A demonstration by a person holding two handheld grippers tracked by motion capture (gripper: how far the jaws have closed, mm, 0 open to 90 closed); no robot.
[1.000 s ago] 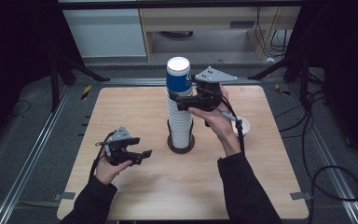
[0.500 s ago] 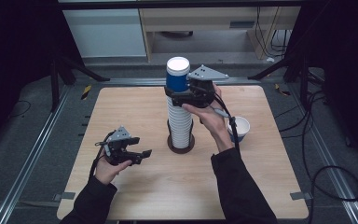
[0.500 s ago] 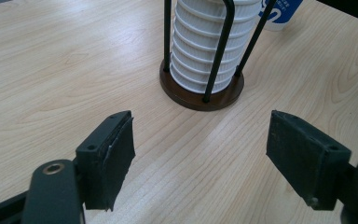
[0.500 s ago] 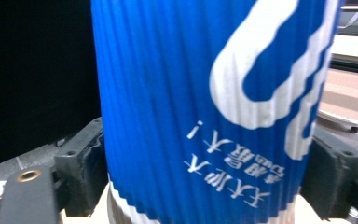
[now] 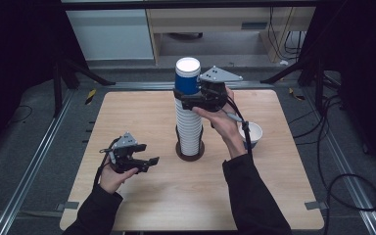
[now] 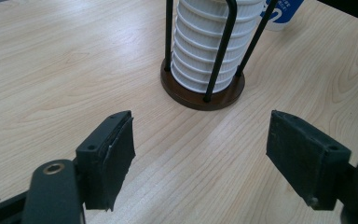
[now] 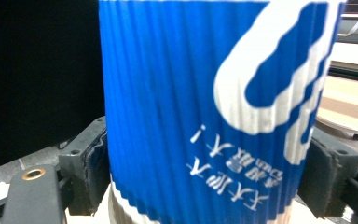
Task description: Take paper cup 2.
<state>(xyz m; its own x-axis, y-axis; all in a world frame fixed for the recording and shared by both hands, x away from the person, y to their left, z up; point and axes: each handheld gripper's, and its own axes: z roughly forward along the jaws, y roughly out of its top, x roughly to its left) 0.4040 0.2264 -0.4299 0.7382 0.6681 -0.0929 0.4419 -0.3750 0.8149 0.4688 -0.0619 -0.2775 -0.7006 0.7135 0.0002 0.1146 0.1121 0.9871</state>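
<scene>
One blue cup, inverted atop one stack, is sitting between the right gripper's closing jaws, pads touching it. Left gripper is resting released. One loose cup is lying partly hidden.

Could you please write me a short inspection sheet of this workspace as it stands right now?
Surface: light wooden table, flat.
Job's things: blue cup, upside down on top of a tall stack of white cups in a dark wire holder.
Clutter: one white cup stands upright, right of the holder.
Grippers: right gripper has just been closing its jaws, which now press the blue cup's sides; left gripper is held open, low over the table, apart from the stack.
Cables: one trails from each gripper; more lie on the floor at right.
Surroundings: metal rails beside the table, pale cabinets behind, dark drapes.
</scene>
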